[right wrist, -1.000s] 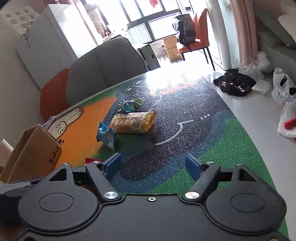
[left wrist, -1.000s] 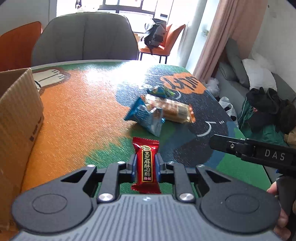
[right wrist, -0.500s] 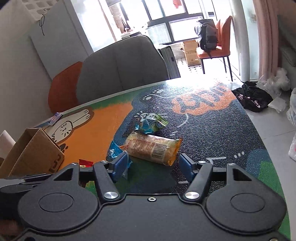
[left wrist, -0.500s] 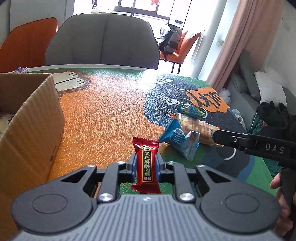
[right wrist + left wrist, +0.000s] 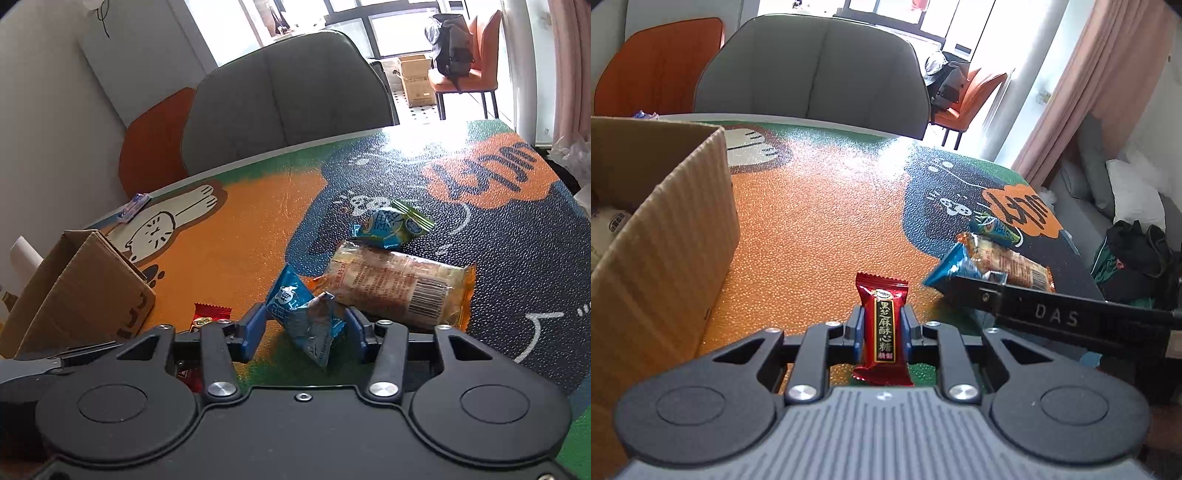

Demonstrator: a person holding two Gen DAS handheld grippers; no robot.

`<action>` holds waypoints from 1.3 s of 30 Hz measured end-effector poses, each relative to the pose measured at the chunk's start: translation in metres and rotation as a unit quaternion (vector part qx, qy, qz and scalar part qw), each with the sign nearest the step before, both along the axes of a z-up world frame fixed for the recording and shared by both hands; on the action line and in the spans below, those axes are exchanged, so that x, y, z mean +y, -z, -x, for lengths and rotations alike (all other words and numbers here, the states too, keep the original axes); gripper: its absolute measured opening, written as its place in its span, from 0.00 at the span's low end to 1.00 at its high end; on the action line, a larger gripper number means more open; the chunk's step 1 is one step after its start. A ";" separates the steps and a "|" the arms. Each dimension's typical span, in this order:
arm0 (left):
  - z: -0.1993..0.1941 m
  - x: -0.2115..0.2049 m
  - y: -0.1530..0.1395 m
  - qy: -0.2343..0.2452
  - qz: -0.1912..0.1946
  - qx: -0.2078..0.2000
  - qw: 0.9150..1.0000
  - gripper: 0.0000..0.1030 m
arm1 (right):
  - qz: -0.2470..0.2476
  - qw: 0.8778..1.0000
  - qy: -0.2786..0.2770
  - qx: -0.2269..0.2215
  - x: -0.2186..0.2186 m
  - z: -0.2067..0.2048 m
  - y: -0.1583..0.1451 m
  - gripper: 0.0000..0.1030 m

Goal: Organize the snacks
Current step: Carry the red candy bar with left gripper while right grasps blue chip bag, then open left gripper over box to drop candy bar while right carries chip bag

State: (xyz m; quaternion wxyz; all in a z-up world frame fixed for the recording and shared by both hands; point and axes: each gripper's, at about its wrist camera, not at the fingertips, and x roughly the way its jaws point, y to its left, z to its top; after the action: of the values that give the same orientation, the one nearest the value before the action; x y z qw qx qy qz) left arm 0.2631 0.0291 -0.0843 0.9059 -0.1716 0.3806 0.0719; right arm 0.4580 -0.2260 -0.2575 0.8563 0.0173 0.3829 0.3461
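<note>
My left gripper (image 5: 882, 325) is shut on a red candy (image 5: 882, 328), which stands upright between the pads just right of the open cardboard box (image 5: 665, 240). The right gripper (image 5: 304, 332) is low over the table, its jaws closing around a blue snack packet (image 5: 301, 317). The blue pads (image 5: 255, 328) sit close to the packet's edges, and I see no squeeze on it. Behind the packet lie a clear cracker pack (image 5: 399, 284) and a blue-green packet (image 5: 388, 225). The red candy (image 5: 212, 315) also peeks up left of the right gripper.
The table (image 5: 820, 221) has an orange, green and dark cartoon cover. A grey chair (image 5: 812, 74) and an orange chair (image 5: 661, 62) stand at its far edge. Something pale lies inside the box. A sofa with clothes (image 5: 1134, 251) is off to the right.
The right gripper has come forward to the blue packet and its jaws have narrowed around it. The left gripper has swung left toward the box, still holding the red candy.
</note>
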 end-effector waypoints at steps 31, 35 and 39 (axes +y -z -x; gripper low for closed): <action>0.069 -0.001 -0.081 0.017 -0.023 -0.045 0.999 0.18 | -0.021 0.999 0.009 -0.044 -0.027 0.079 -0.082 0.23; 0.082 0.005 -0.093 0.014 -0.033 -0.049 0.998 0.18 | -0.023 0.999 0.002 -0.048 -0.021 0.089 -0.090 0.23; 0.093 0.013 -0.101 0.011 -0.038 -0.050 0.998 0.18 | -0.022 0.998 -0.008 -0.054 -0.013 0.100 -0.099 0.23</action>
State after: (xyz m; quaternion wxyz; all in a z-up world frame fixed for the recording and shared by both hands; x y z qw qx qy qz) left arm 0.1702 0.0416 0.0166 0.9302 -0.1361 0.3341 0.0679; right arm 0.3584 -0.2393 -0.1589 0.8726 0.0145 0.3283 0.3615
